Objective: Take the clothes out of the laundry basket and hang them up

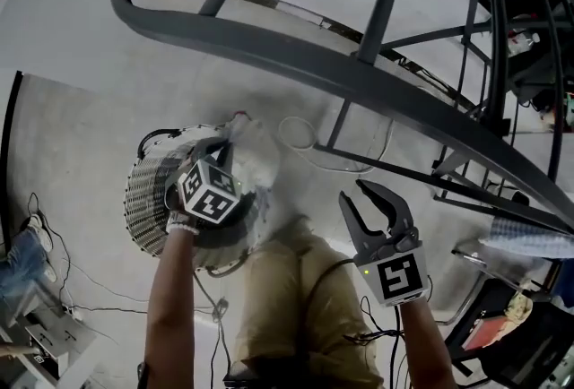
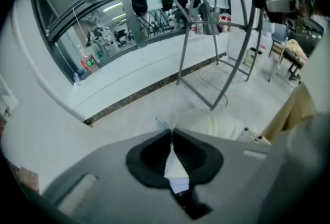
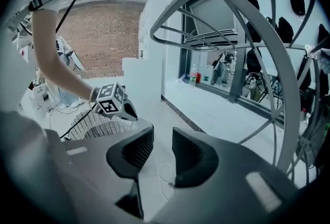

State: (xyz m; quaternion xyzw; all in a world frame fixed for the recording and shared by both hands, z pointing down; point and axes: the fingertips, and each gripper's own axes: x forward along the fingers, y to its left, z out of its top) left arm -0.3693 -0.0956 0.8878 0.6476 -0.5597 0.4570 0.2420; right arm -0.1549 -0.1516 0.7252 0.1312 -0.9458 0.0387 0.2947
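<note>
In the laundry basket (image 1: 143,203), at the left of the head view, we see a white garment (image 1: 256,154) bunched up at the far-right rim. The left gripper (image 1: 224,150) points steeply down at it. In the left gripper view its jaws are closed together on a thin fold of that white cloth. The fold runs up between the pads, and the rest of the garment lies in a pale heap just beyond the tips. The basket is a round, ribbed wire one standing on the pale floor (image 1: 81,127), w/ our left arm reaching over its near side.

The right gripper (image 1: 359,197) hangs near us at the right, well apart from basket and garment, tips toward the far side. Its jaws stand apart. Thru the gap the right gripper view shows only floor and a thin loop of white cable (image 1: 298,133), which lies just right of the garment.

Our tan trousers (image 1: 305,306) sit btwn the two arms at the near edge. A grey metal drying rack (image 1: 359,73) sweeps its thick curved tube from far left to right above it all, w/ thinner struts running down to the floor. A checked cloth (image 1: 529,239) shows at the right edge, under that tube.
</note>
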